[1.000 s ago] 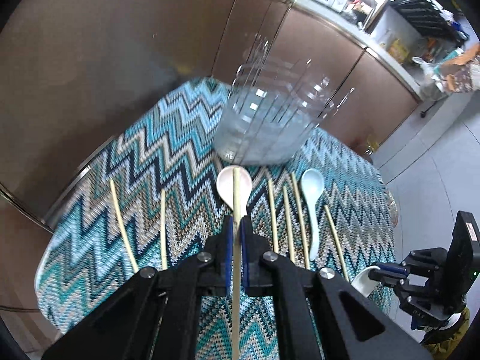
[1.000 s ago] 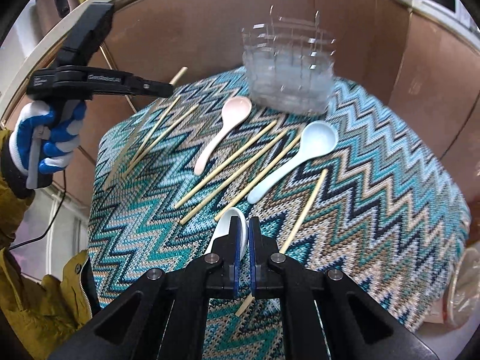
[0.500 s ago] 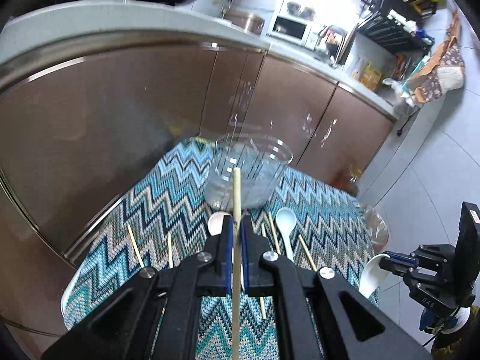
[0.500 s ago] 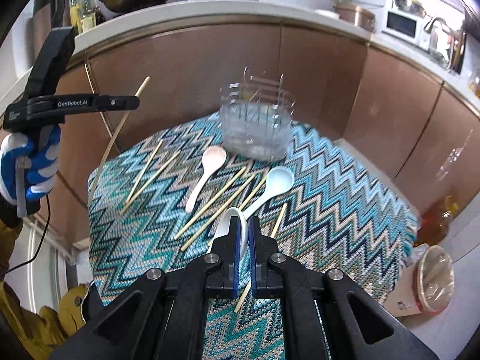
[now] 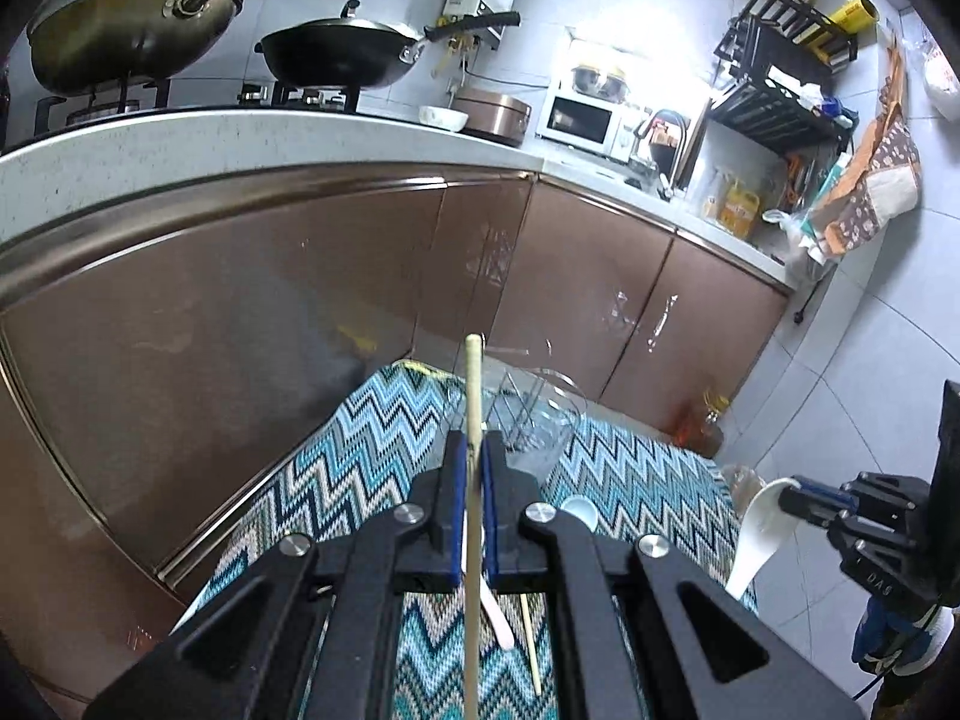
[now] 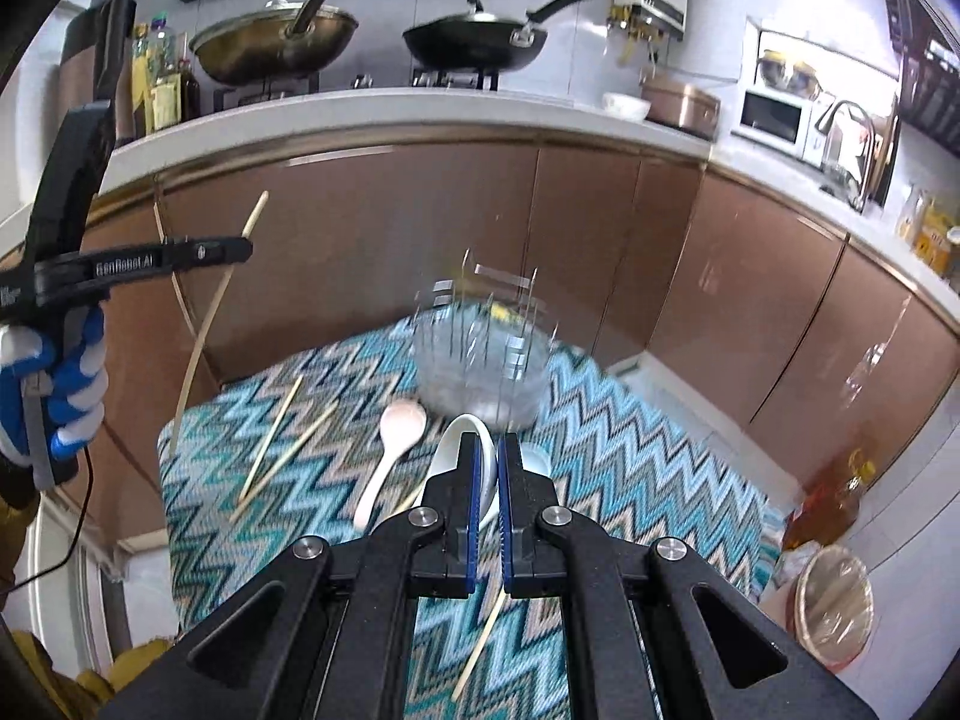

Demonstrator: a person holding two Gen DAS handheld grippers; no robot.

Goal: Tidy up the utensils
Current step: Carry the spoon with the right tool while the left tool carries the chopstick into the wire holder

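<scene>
My left gripper (image 5: 474,450) is shut on a wooden chopstick (image 5: 473,384), held high above the zigzag-cloth table (image 5: 360,456); it also shows in the right wrist view (image 6: 240,249). My right gripper (image 6: 487,450) is shut on a white spoon (image 6: 456,438), seen hanging in the left wrist view (image 5: 759,525). A clear utensil holder (image 6: 480,360) stands at the table's far end. A pink spoon (image 6: 396,432) and loose chopsticks (image 6: 276,432) lie on the cloth.
Brown cabinet fronts (image 6: 600,252) stand right behind the table. The counter above carries woks (image 6: 474,42) and a microwave (image 6: 774,117). An oil bottle (image 6: 834,492) and a lidded bin (image 6: 834,606) stand on the floor at right.
Both grippers have risen well above the table with the chopstick and the white spoon, and both views now tilt up toward the counter. The holder looks smaller and farther off.
</scene>
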